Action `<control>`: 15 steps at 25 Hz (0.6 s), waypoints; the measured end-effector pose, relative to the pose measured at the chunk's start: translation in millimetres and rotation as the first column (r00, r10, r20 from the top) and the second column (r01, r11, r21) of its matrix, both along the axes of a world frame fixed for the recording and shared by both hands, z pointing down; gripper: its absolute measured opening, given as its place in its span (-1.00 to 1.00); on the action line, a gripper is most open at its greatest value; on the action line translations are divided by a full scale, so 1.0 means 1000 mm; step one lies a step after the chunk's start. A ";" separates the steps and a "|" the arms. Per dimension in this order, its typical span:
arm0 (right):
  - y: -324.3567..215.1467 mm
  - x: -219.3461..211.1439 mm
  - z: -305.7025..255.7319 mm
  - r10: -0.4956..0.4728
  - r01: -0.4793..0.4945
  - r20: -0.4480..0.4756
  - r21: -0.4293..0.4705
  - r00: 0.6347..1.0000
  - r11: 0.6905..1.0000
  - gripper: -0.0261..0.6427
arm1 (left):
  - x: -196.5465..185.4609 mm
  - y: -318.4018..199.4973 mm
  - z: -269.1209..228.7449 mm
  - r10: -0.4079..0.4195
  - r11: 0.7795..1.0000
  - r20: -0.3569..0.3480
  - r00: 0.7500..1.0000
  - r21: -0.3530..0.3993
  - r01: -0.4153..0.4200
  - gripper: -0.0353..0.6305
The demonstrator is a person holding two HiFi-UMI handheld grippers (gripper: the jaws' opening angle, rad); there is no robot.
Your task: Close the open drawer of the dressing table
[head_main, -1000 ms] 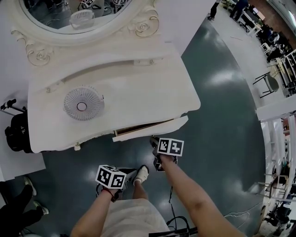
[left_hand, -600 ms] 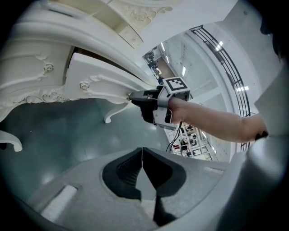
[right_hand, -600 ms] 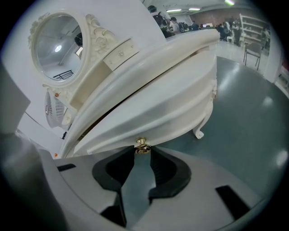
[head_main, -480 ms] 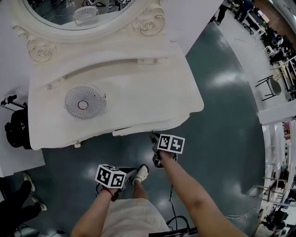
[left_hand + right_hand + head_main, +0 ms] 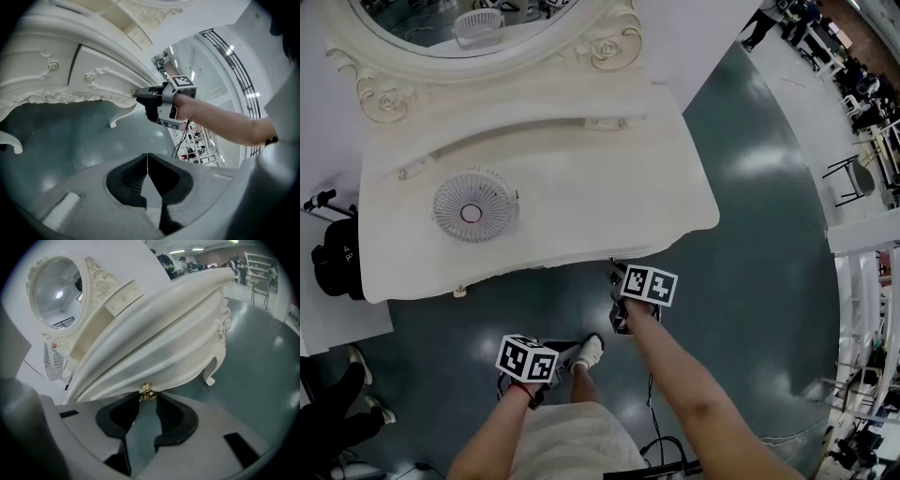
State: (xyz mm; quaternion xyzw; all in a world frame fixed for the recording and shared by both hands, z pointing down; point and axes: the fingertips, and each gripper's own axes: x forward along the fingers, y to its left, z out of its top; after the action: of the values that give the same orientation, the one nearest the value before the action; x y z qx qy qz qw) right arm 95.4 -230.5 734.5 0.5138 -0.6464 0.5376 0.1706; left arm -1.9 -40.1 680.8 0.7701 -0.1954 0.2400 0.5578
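Nearest to me, the left tongs (image 5: 148, 161) hang low by my legs with their tips pressed together and nothing between them; they play no part here. Ahead of them, the right tongs (image 5: 147, 401) reach up to the table's front edge, partly closed, with both tips pinching the small brass knob (image 5: 147, 392). That knob belongs to the drawer (image 5: 178, 373) at the right end of the front edge. A second ago the drawer stuck out well past that edge, and half a second ago only a sliver showed. Now, seen from above, it is tucked under the edge and I see no gap. I judge the drawer home or all but home, so what is left is a last firm press to be sure, then letting go of the knob. Further back, the table (image 5: 609, 187) carries a small round fan (image 5: 471, 212) near its left edge, and the oval mirror (image 5: 441, 23) stands along the back edge.
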 end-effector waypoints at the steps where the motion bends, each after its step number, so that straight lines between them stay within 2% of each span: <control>1: -0.001 0.000 0.000 0.006 -0.006 0.002 0.000 1.000 1.000 -0.56 | 0.000 0.000 0.000 -0.002 1.000 -0.001 1.000 -0.002 0.002 -0.86; 15: -0.020 -0.005 0.001 0.030 -0.030 0.002 0.003 1.000 1.000 -0.56 | -0.012 -0.008 0.003 -0.030 1.000 0.003 1.000 -0.007 0.030 -0.86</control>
State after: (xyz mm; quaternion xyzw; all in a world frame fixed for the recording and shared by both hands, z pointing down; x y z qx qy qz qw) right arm 90.9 -250.2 735.4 0.5233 -0.6396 0.5396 0.1609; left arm -13.8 -48.5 684.0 0.7648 -0.2069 0.2334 0.5638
